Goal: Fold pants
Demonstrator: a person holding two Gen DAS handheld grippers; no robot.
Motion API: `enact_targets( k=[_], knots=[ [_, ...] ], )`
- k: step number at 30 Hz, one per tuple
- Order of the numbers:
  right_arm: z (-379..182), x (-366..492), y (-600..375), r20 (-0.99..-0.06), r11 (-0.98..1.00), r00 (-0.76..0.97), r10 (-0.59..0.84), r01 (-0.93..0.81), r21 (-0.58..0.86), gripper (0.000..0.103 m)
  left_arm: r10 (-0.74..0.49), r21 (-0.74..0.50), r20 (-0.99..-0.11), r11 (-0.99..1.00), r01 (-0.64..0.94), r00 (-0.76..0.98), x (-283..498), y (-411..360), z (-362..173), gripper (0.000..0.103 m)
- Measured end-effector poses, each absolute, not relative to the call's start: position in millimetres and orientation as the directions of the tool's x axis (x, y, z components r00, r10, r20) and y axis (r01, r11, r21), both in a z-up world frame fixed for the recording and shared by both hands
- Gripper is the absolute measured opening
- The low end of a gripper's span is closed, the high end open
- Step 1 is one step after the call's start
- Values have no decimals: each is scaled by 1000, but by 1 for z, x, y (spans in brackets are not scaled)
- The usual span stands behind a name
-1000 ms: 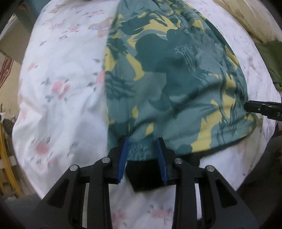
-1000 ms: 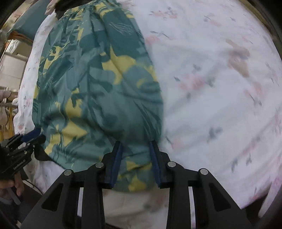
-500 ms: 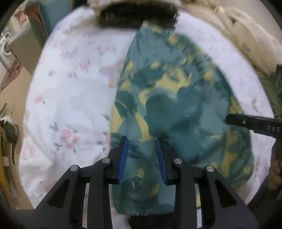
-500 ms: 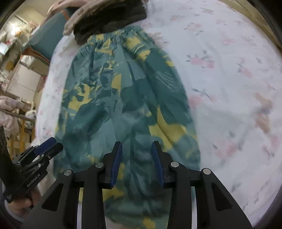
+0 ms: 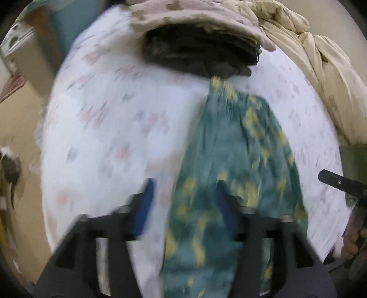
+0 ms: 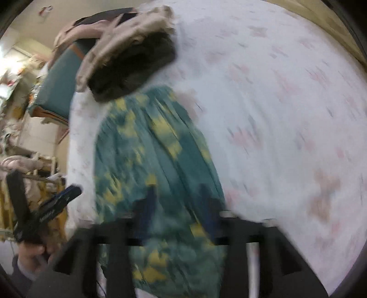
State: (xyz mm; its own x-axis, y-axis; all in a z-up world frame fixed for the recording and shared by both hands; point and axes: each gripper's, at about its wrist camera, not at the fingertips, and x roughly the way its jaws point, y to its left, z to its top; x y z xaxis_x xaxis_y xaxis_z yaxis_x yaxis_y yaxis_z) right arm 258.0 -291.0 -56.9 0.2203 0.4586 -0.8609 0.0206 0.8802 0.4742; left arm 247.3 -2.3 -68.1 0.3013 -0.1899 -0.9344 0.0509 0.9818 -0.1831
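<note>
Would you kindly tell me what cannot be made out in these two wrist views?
- Left wrist view: the pants' near end, hidden behind the left gripper, whose jaws are opening.
- Right wrist view: whether the right gripper's opening jaws touch the cloth; motion blur.
- Both views: the dark garment under the beige cloth; mostly covered.
- Bedsheet print: smeared.

One pair of pants, two grippers, two folded items at the far end

One pair of green-and-yellow patterned pants (image 5: 238, 146) lay on one white floral sheet (image 5: 110, 128). Two grippers were in view: the left gripper (image 5: 183, 201) and the right gripper (image 6: 176, 201). One dark folded garment (image 5: 197, 52) sat under one beige cloth (image 5: 188, 16). One cream bundle (image 5: 321, 68) lay alongside, and one teal cushion (image 6: 59, 78).
</note>
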Motion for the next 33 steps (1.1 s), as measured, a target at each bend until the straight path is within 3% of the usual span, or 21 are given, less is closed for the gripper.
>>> enact_targets(
  k=[7, 11, 14, 17, 18, 19, 21, 26, 33],
  knots=[
    [-86, 356, -271, -858, 877, 181, 481, -109, 469, 67, -328, -308, -924, 943, 123, 198, 344, -18, -95, 58],
    [-114, 403, -268, -843, 855, 143, 519, -110, 508, 66, -338, -308, -928, 932, 189, 157, 377, -31, -114, 56],
    [-125, 418, -263, -837, 844, 118, 534, -122, 522, 66, -333, -268, -929, 907, 326, 164, 390, -47, -122, 55],
    [-143, 426, -251, -849, 844, 51, 526, -155, 514, 47, -373, -330, -926, 873, 360, 55, 400, -52, -141, 46],
    [-148, 427, -247, -839, 830, 29, 544, -167, 532, 33, -395, -351, -918, 855, 381, 41, 402, -53, -140, 31],
    [-149, 428, -244, -831, 820, 22, 556, -182, 543, 30, -412, -369, -911, 839, 399, 22, 403, -55, -139, 21],
    [-143, 428, -241, -836, 819, 34, 547, -225, 527, 23, -384, -330, -922, 838, 434, 40, 403, -58, -133, 12],
    [-107, 443, -241, -845, 823, 112, 523, -323, 467, 19, -380, -246, -904, 837, 489, 197, 412, -65, -86, 11],
    [-28, 446, -236, -825, 833, 304, 476, -456, 313, 19, -358, -15, -813, 801, 599, 459, 394, -73, -9, 12]
  ],
)
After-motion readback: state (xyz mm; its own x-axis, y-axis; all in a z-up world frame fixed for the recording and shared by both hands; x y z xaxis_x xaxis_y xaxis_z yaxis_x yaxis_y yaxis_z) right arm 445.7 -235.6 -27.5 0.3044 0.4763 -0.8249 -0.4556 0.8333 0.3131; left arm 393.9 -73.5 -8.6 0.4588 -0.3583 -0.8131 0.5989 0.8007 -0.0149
